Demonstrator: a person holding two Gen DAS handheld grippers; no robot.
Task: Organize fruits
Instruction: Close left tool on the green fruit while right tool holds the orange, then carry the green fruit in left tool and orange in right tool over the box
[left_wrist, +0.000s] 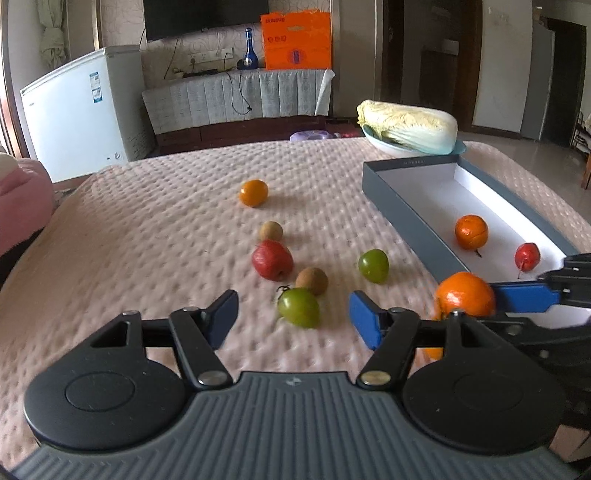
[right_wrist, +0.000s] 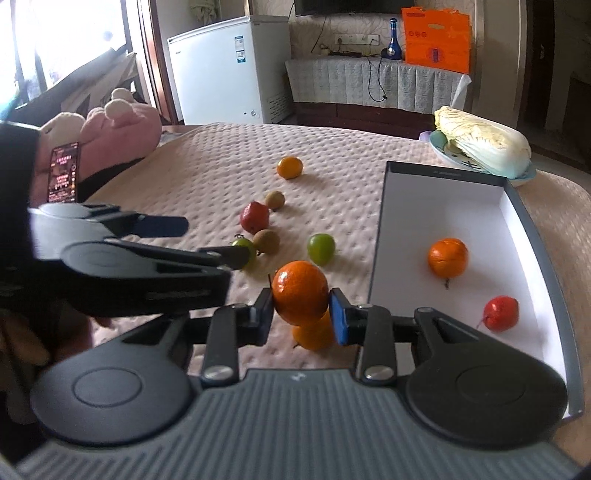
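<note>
Box (right_wrist: 524, 218): orange (right_wrist: 447, 257) and red fruit (right_wrist: 500, 313) inside | right gripper (right_wrist: 301, 314) clamped on tangerine (right_wrist: 300, 292) beside box, above another | left gripper (left_wrist: 293, 319) spread wide over green tomato (left_wrist: 298, 307) | loose fruits on worktop (left_wrist: 166, 221)

A second orange fruit (right_wrist: 312, 334), perhaps a tangerine, sits half-hidden behind the held one.

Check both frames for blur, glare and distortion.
Left wrist: fisheye bends the table edge; cloth near the left gripper smears with motion. Right wrist: window blows out white at upper left; left gripper soft, held orange in the right gripper fairly sharp.
</note>
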